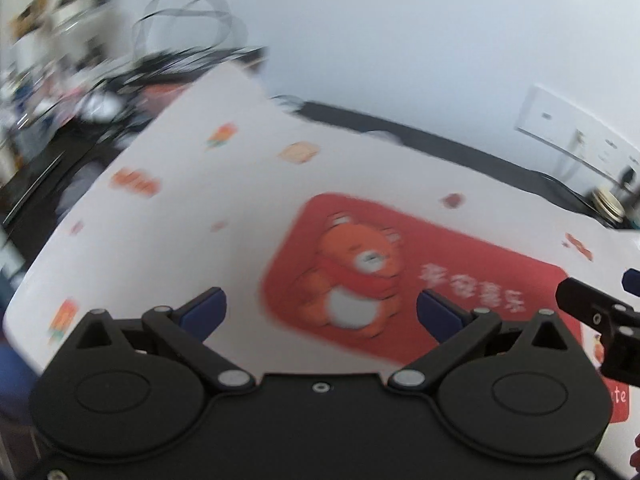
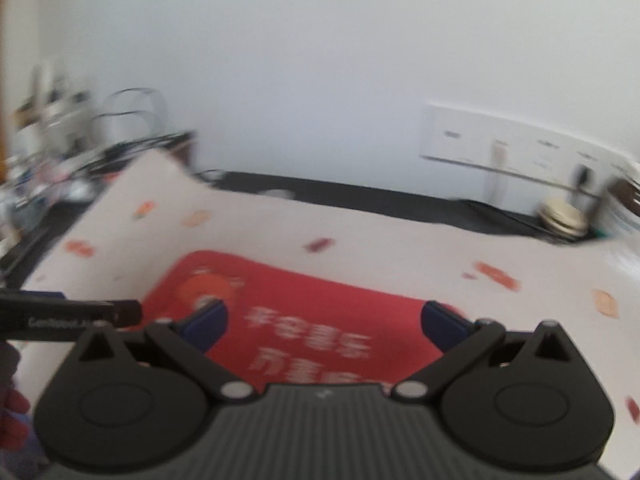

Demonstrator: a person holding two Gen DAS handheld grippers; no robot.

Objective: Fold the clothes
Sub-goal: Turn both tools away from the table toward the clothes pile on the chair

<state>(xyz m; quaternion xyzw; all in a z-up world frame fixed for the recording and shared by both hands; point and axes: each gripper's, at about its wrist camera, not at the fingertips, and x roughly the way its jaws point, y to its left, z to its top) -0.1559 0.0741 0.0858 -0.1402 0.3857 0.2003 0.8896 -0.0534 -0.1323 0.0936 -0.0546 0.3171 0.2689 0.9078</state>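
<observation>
White bear-print garment spread flat across the dark desk, mid-frame; left tongs and right tongs both spread, empty (cloth likely light, limp: pinch an edge or corner).

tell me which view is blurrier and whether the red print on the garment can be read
Right wrist view: heavier motion blur, the white lettering on the red print smeared and unreadable, the wall panel soft. Left wrist view: milder blur, the orange bear recognisable but the characters beside it fuzzy. Both: fisheye bends the table edge, and the open left gripper and right gripper stay sharp.
</observation>
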